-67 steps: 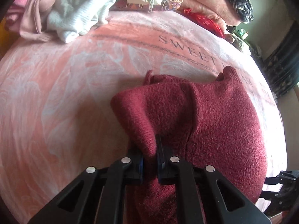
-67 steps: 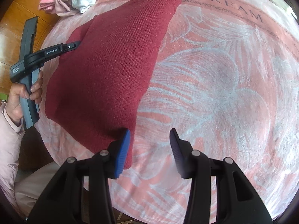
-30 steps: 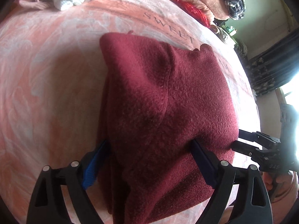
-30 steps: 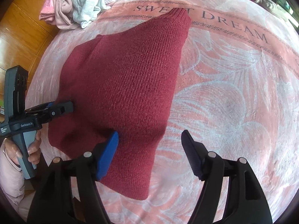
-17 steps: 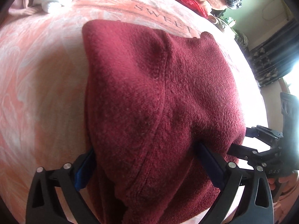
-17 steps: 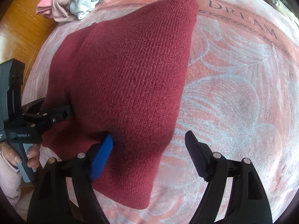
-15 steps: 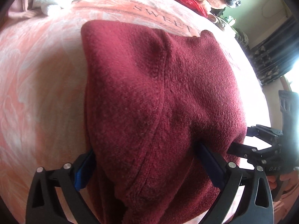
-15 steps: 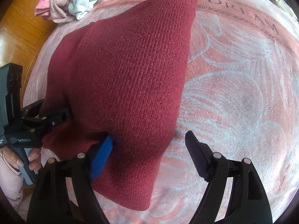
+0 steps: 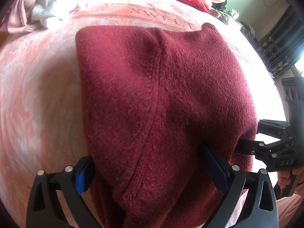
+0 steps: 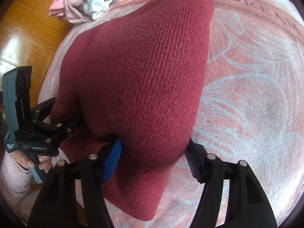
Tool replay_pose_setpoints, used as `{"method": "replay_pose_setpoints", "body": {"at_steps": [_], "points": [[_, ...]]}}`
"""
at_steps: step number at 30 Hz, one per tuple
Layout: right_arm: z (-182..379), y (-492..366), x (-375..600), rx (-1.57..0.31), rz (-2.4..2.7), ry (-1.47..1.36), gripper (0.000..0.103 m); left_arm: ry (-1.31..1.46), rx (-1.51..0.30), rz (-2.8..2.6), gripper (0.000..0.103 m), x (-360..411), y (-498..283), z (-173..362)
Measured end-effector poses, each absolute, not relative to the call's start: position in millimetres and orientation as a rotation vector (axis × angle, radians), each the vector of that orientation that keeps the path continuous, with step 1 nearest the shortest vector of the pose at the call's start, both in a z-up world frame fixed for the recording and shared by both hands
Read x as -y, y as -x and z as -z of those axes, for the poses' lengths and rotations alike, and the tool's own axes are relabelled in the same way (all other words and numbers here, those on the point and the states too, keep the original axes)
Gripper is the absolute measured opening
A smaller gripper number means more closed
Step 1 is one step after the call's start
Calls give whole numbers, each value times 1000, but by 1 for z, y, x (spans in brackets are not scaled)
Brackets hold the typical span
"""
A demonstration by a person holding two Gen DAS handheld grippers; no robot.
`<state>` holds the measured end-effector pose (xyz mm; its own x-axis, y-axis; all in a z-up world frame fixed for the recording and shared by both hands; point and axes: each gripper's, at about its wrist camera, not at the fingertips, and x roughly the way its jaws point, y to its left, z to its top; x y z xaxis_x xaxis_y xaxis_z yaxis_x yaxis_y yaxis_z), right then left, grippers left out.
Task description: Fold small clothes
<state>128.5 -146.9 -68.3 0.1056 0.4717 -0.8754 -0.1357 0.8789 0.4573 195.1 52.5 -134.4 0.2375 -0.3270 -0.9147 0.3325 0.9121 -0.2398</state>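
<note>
Left wrist view first: at the upper left of the frame a heap of pale clothes [image 9: 47,3] sits at the far edge of the pink blanket [image 9: 34,79], whose printed lettering shows along the top. Filling the centre is the dark red sweater [image 9: 161,98], lying on the blanket with a seam running down its middle and one raised corner at the upper right. At the bottom, the left gripper [image 9: 152,172] stands spread as wide as it goes, its blue-padded fingers [image 9: 82,178] either side of the sweater's near edge, fabric bulging between them but not pinched: released. At the right edge, the right gripper [image 9: 245,138] pokes its dark tips against the sweater's side, a hand [image 9: 288,178] on its handle. Now the right wrist view: at the far left a hand in a pale pink sleeve [image 10: 13,172] holds the left gripper [image 10: 62,114], its tips at the sweater's left edge, wooden floor [image 10: 28,28] above it. The sweater [image 10: 148,79] fills the centre, its ribbed cuff end up top near the clothes heap [image 10: 85,1]. At the bottom, the right gripper [image 10: 153,159] is closing, a thick fold of sweater between its jaws; the pads are near the knit, and I cannot tell that they press it. The blanket [image 10: 250,95] spreads bare to the right.
</note>
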Motion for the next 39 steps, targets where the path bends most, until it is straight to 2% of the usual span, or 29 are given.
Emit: {"method": "replay_pose_setpoints", "body": {"at_steps": [11,17,25,27,31,32,39], "points": [[66,-133,148,-1395,-493,-283,58,10,-1236,472,93,-56,-187,132],[68,-131,153,-1401,-503,-294,60,31,-1237,494,88,-58,-189,130],[68,-133,159,-1405,-517,-303,62,204,-1293,589,82,-83,-210,136],[66,-132,158,-1401,-519,-291,58,205,-1282,591,78,-83,-209,138],[63,-130,162,-1399,-531,-321,51,244,-1265,613,51,-86,-207,135],[62,-129,164,-1401,-537,-337,48,267,-1260,618,47,-88,-207,135],[52,-126,172,-1391,-571,-383,35,300,-1219,619,40,-89,-200,126]]}}
